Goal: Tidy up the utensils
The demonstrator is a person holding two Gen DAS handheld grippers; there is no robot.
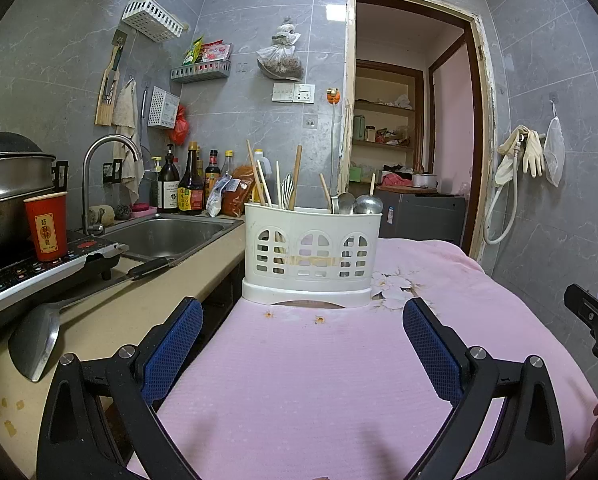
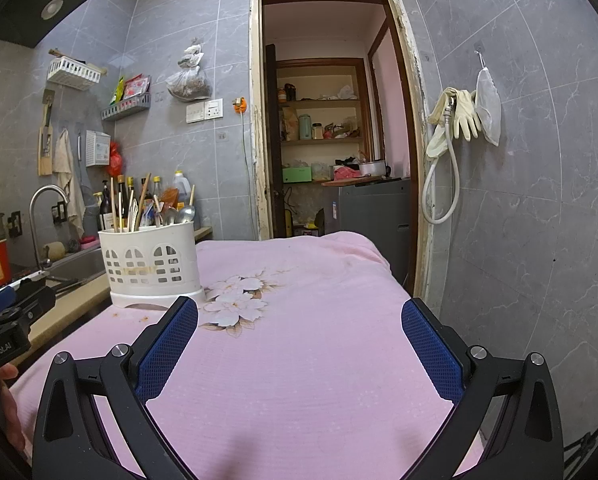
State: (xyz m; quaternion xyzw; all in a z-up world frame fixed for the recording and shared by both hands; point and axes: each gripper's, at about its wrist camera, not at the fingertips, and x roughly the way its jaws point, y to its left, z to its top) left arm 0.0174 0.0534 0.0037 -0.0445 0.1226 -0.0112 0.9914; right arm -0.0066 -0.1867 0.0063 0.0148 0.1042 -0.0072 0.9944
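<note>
A white plastic utensil holder point(image 1: 311, 252) stands on the pink cloth point(image 1: 299, 380), holding several chopsticks point(image 1: 259, 178) on its left side and metal spoons point(image 1: 359, 203) on its right. It also shows in the right wrist view point(image 2: 151, 260), at the left. My left gripper point(image 1: 303, 320) is open and empty, just short of the holder. My right gripper point(image 2: 299, 320) is open and empty over the cloth point(image 2: 299, 360), to the right of the holder.
A beige counter point(image 1: 99, 320) at the left holds a metal spatula point(image 1: 39, 340), an induction cooker point(image 1: 39, 272) with a red cup point(image 1: 47, 226), a pot point(image 1: 7, 184), a sink point(image 1: 167, 236) and bottles point(image 1: 187, 184). A doorway point(image 2: 331, 120) stands behind.
</note>
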